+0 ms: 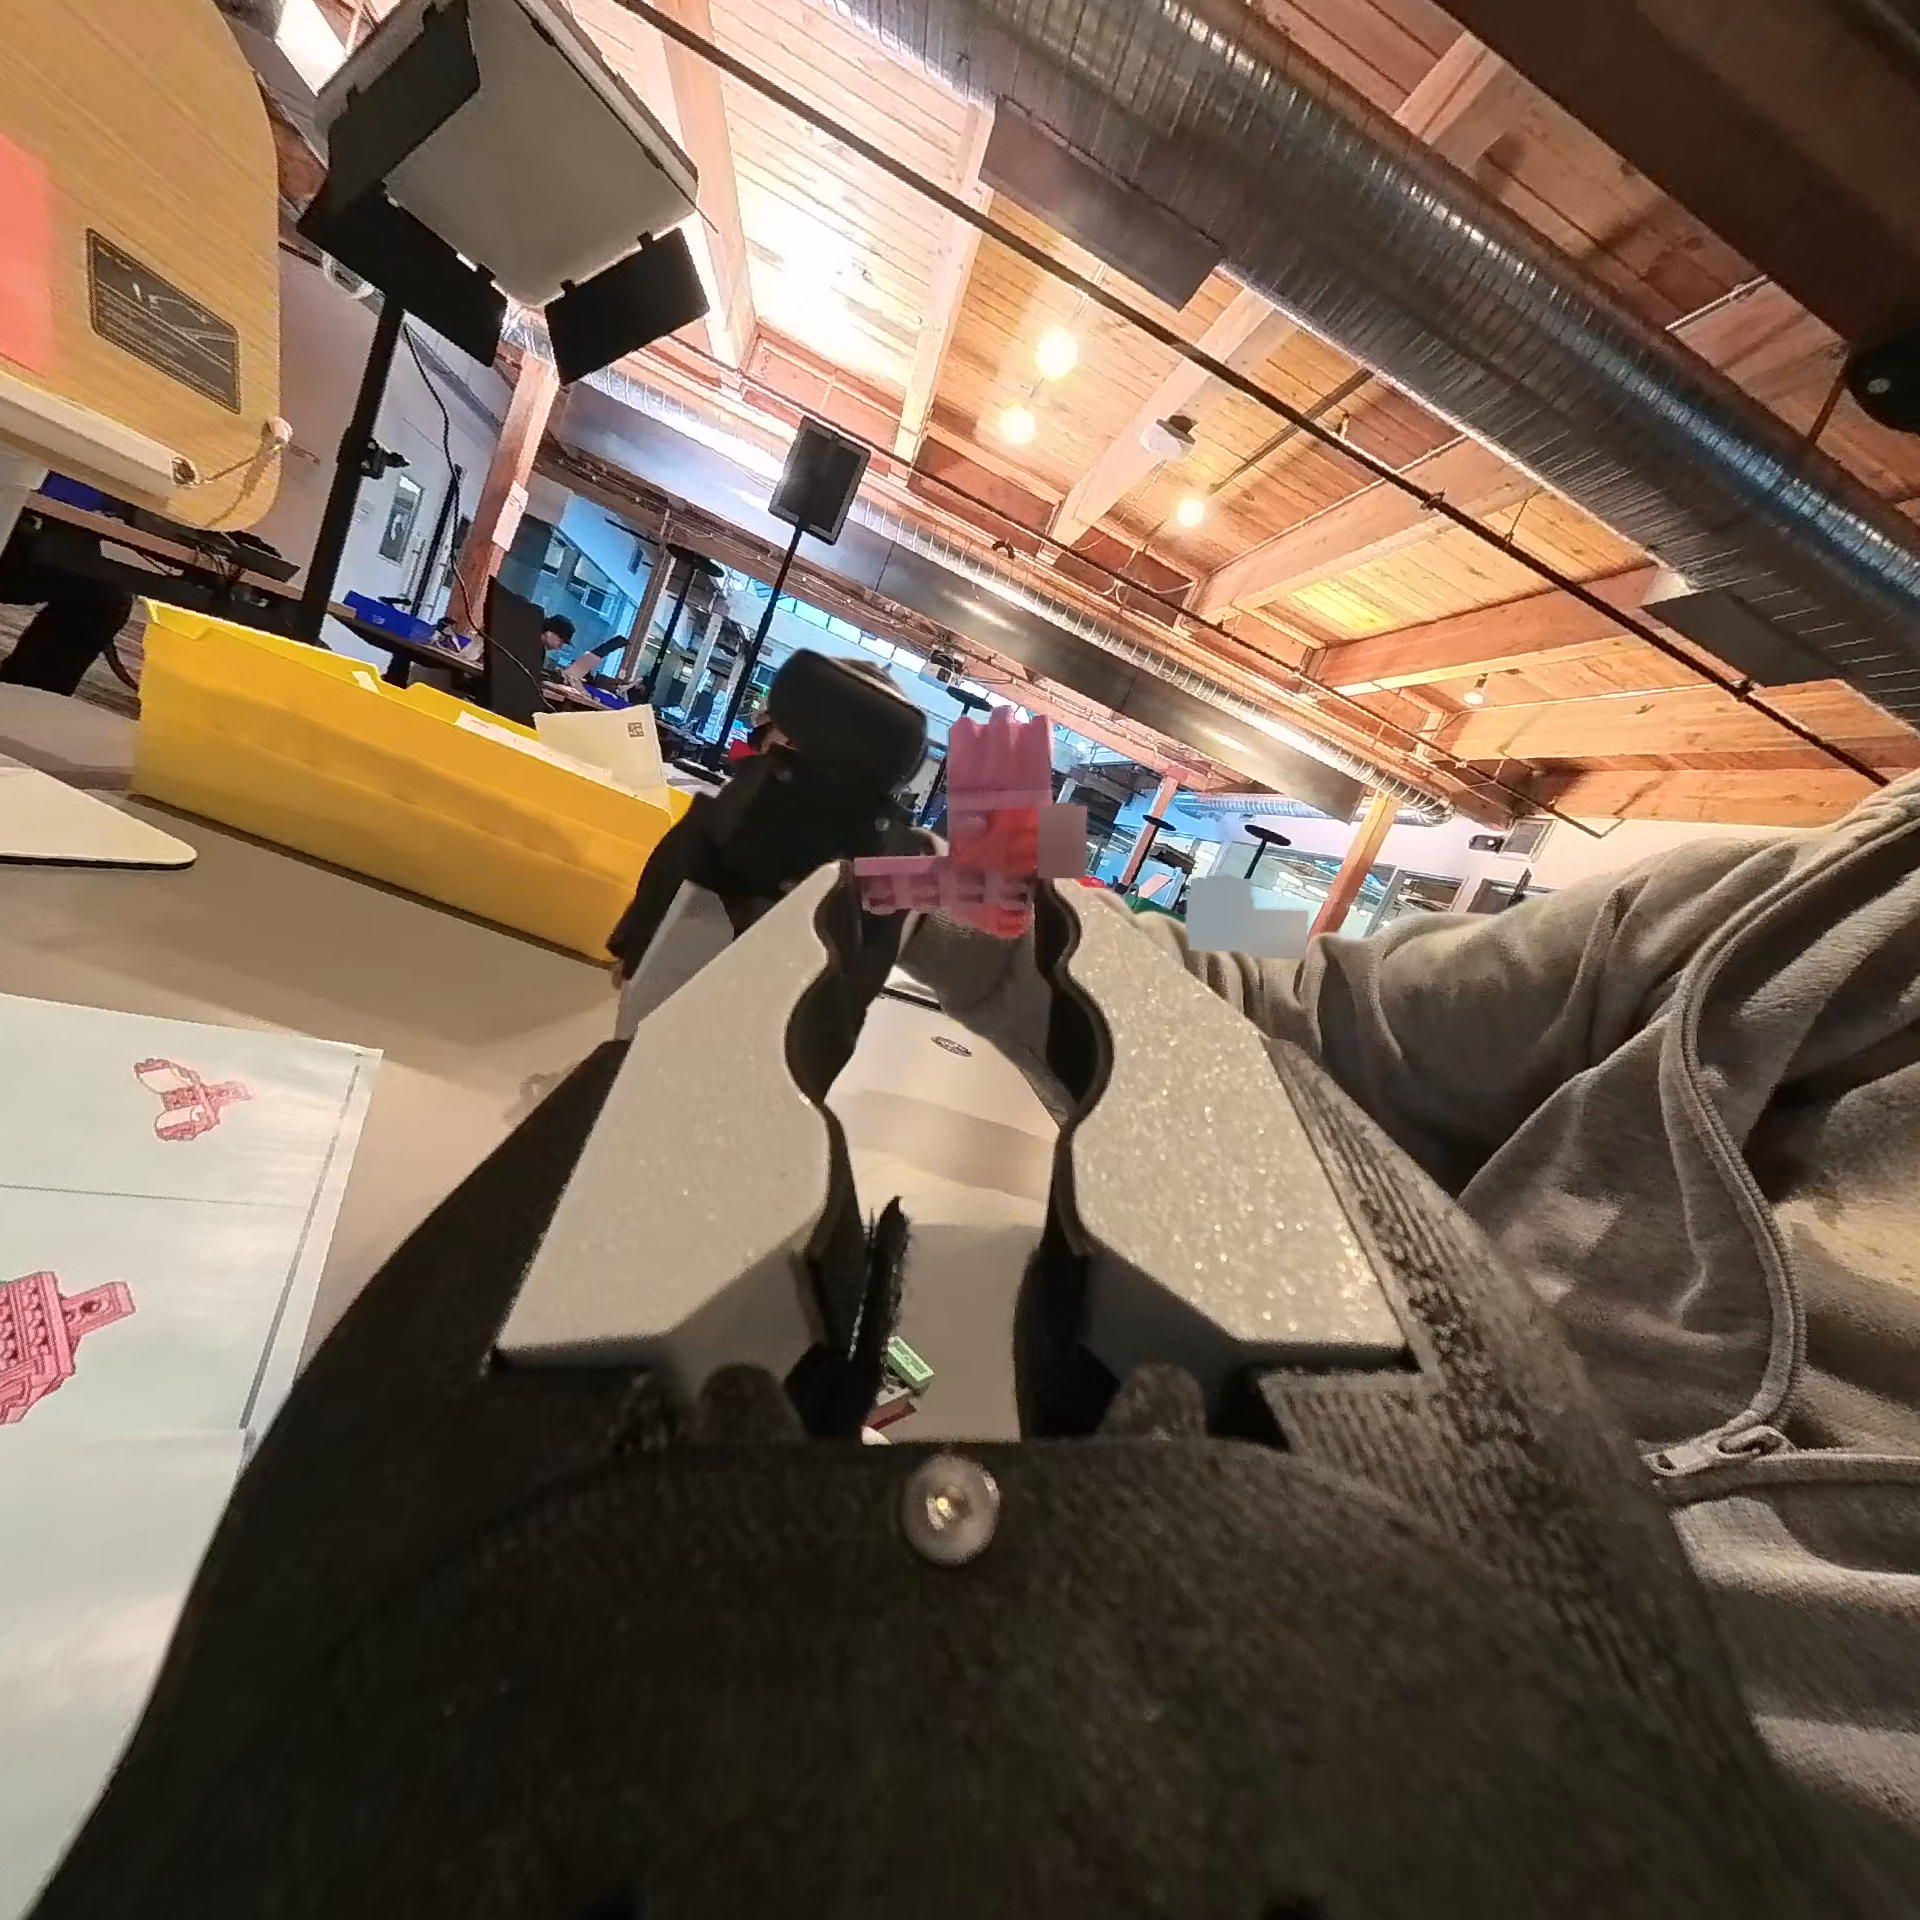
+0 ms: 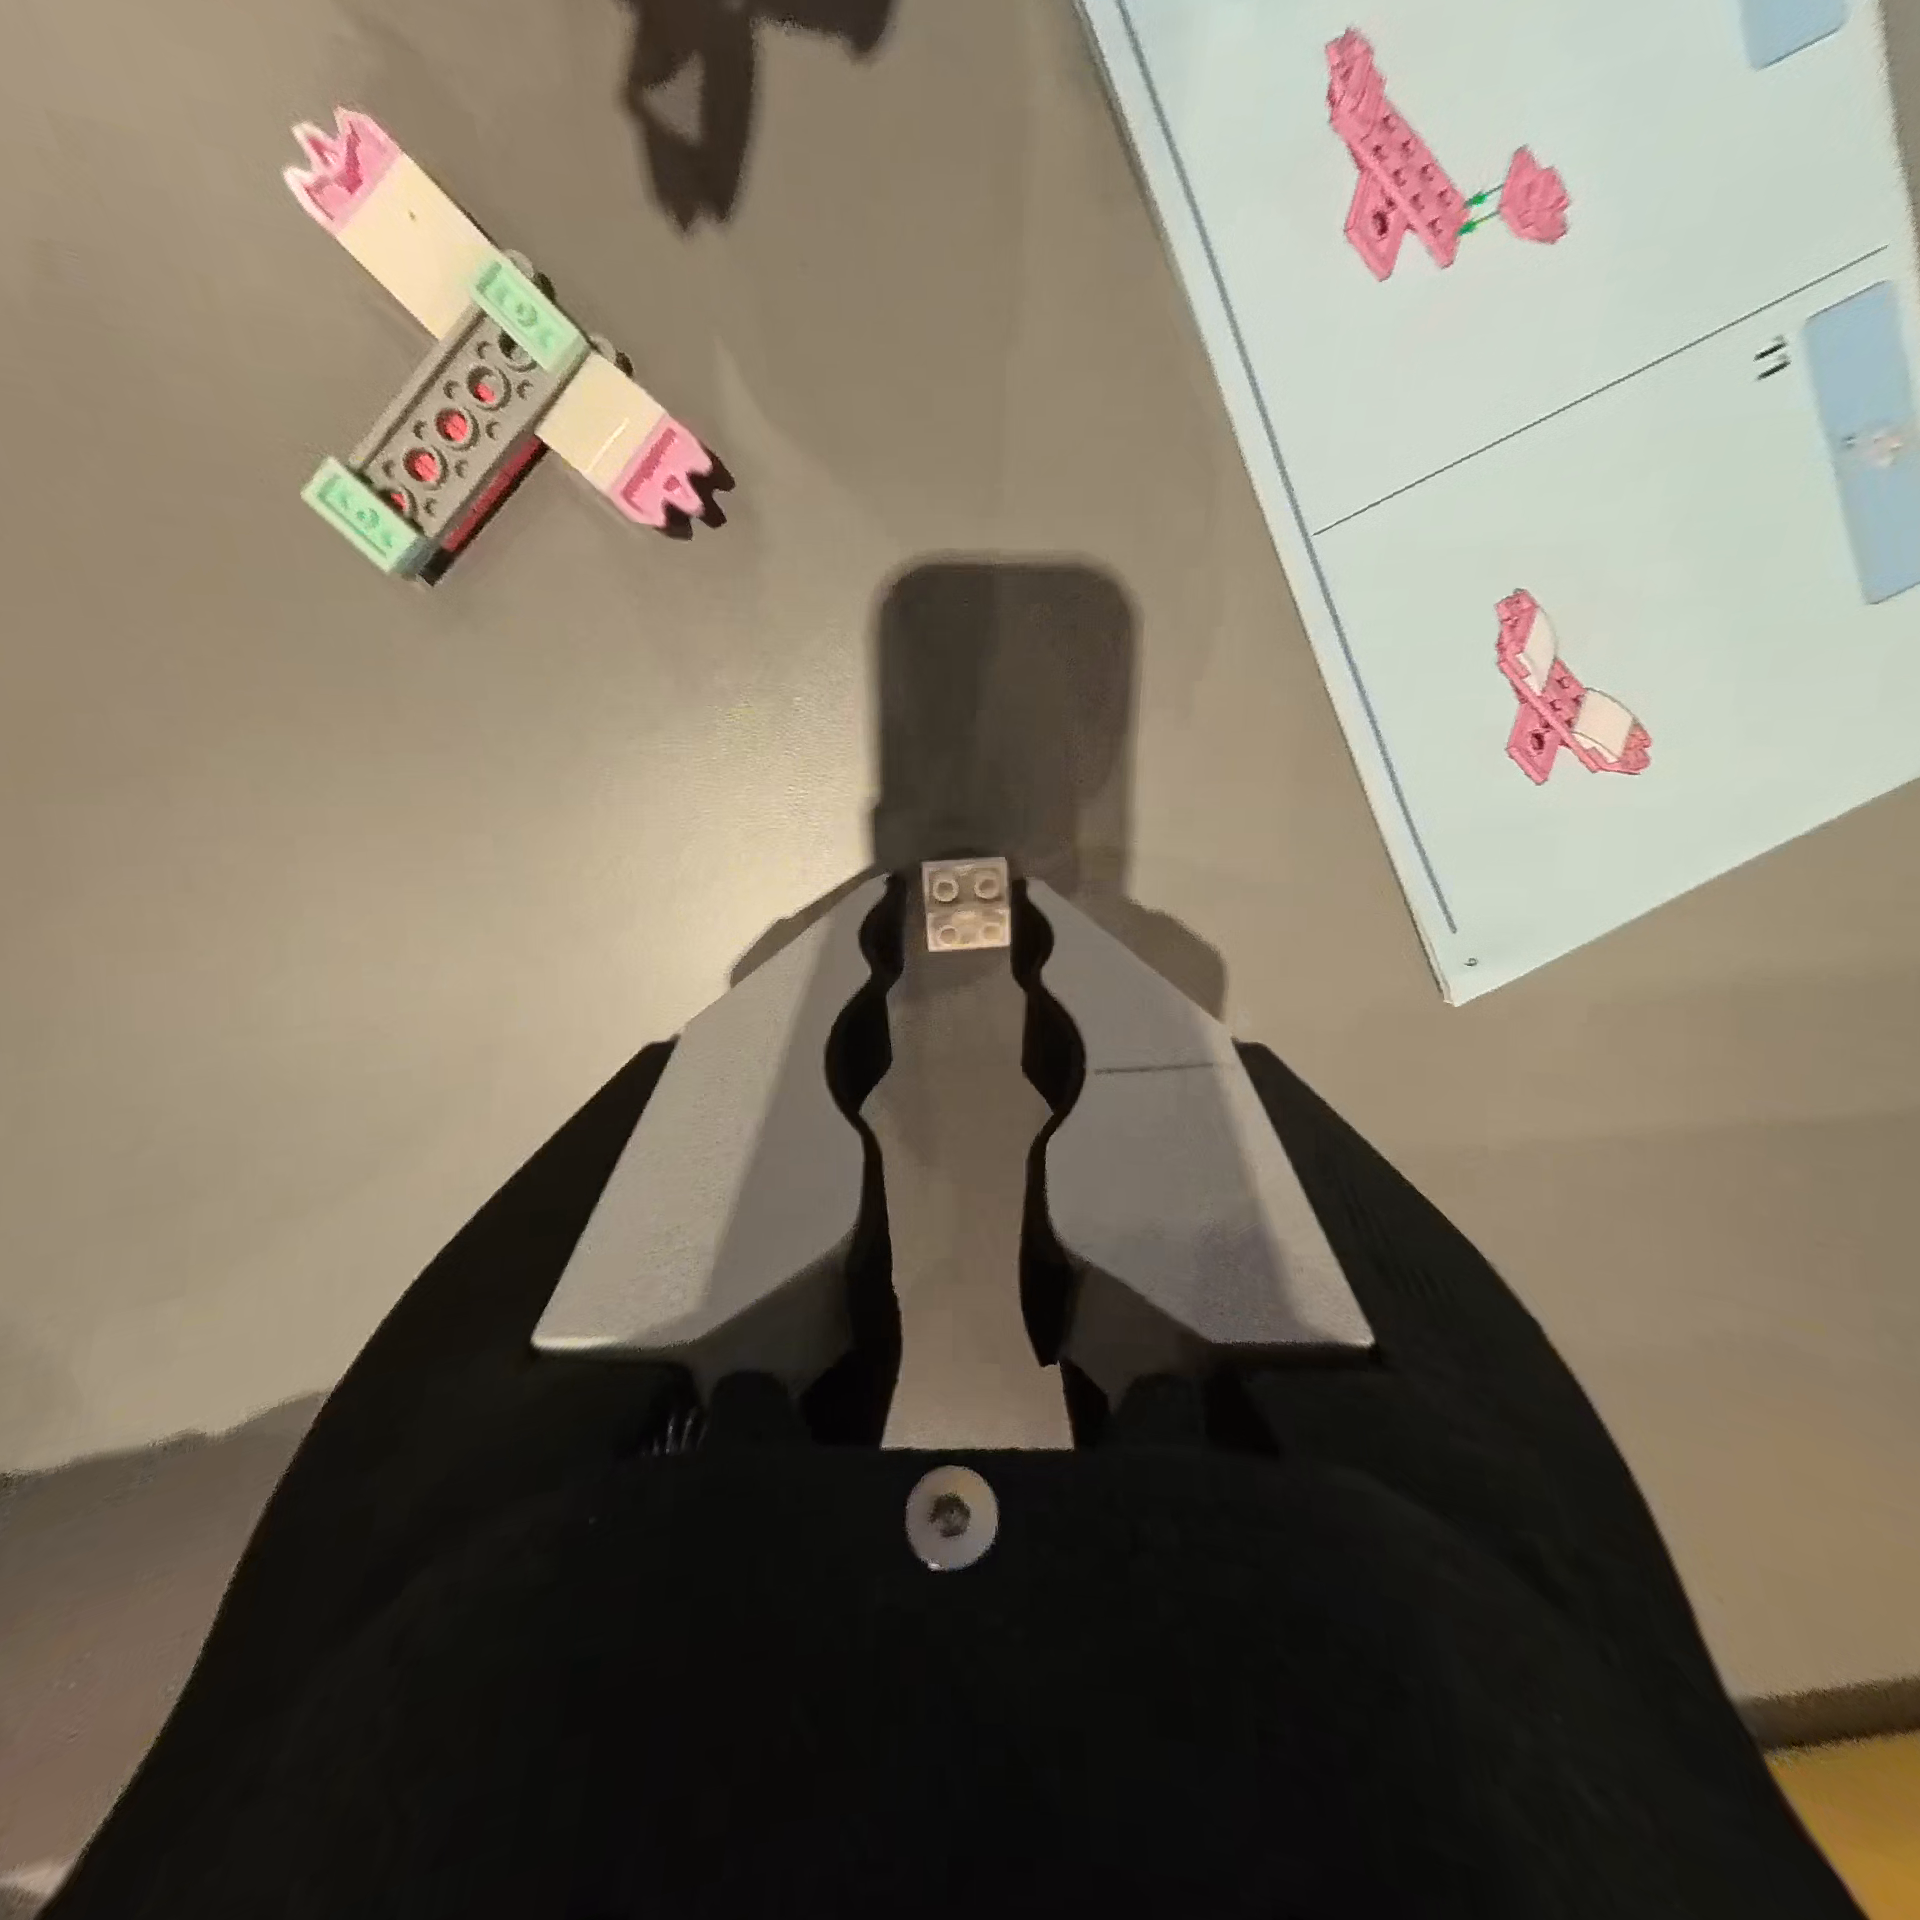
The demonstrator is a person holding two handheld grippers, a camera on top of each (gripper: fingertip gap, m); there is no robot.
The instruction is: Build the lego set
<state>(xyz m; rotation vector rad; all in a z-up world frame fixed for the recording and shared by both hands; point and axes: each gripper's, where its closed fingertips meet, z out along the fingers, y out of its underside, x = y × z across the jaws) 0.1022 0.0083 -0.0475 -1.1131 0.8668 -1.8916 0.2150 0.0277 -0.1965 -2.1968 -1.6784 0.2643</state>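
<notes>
Right wrist view, nearest first: our right gripper [image 2: 966,914] points down at the grey table [image 2: 312,935], its jaws clamped on a small pale grey 2x2 lego piece [image 2: 967,904] held at the fingertips, underside tubes facing the camera. Beyond the grey piece and to its left, a partly built lego assembly [image 2: 488,364] lies flat on the table: a dark grey plate with red showing through its holes, mint green pieces at two ends, and white wings tipped in pink. To the right of the grey piece lies the pale blue instruction booklet [image 2: 1558,468], open at pink build steps.

Left wrist view: our left gripper [image 1: 945,914] is tilted upward, jaws clamped on a pink and red lego sub-assembly [image 1: 982,831] at the fingertips. Left of this sub-assembly the booklet [image 1: 156,1195] lies on the table; farther back sits a yellow bin [image 1: 395,790]. A grey sleeve [image 1: 1558,1039] fills the right side.
</notes>
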